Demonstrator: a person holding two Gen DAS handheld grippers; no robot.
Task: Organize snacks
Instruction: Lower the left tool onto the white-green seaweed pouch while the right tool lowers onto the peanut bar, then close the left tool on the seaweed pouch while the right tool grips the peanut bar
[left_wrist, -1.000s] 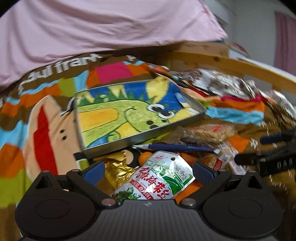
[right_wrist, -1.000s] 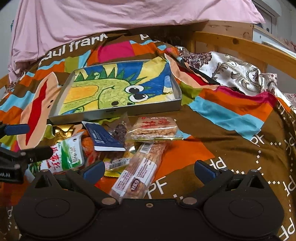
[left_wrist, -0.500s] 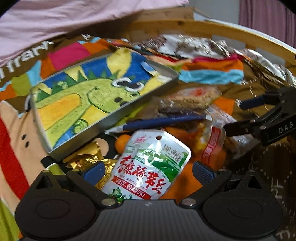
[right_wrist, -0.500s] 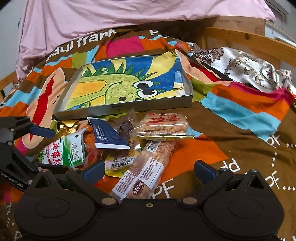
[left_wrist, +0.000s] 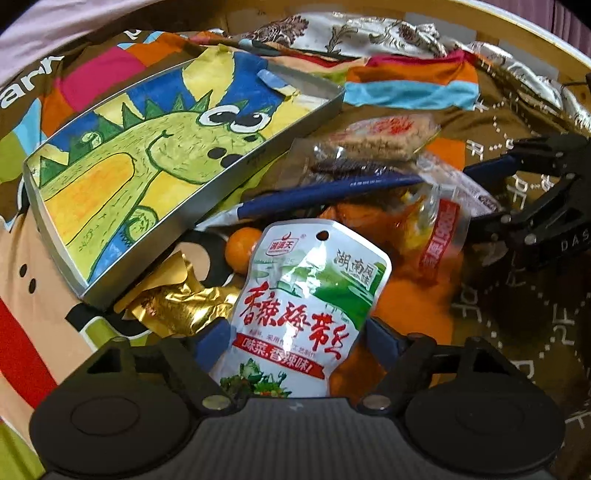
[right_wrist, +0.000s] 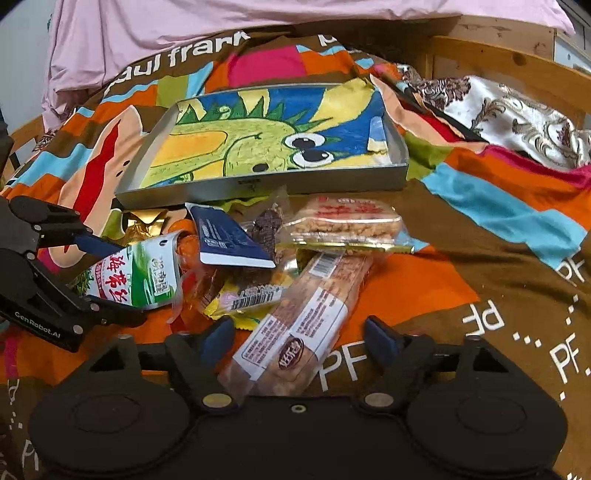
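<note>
A pile of snack packets lies on a colourful blanket in front of a metal tray (left_wrist: 207, 206) with a green dinosaur drawing (right_wrist: 400, 173). My left gripper (left_wrist: 297, 341) is open, its fingers either side of a white and green pouch (left_wrist: 306, 306), which also shows in the right wrist view (right_wrist: 133, 277). My right gripper (right_wrist: 301, 338) is open, its fingers either side of a long brown snack bar (right_wrist: 306, 317). A rice cracker pack (right_wrist: 345, 223), a dark blue packet (right_wrist: 229, 242) and a gold wrapper (left_wrist: 173, 306) lie in the pile.
A small orange ball (left_wrist: 242, 249) lies by the pouch. A wooden bed rail (right_wrist: 509, 70) runs behind the blanket, with pink bedding (right_wrist: 221, 22) at the back and patterned satin fabric (right_wrist: 517, 118) to the right.
My left gripper has moved down and closer over the white and green pouch, which now lies between its fingers. My right gripper has edged forward over the long snack bar.
</note>
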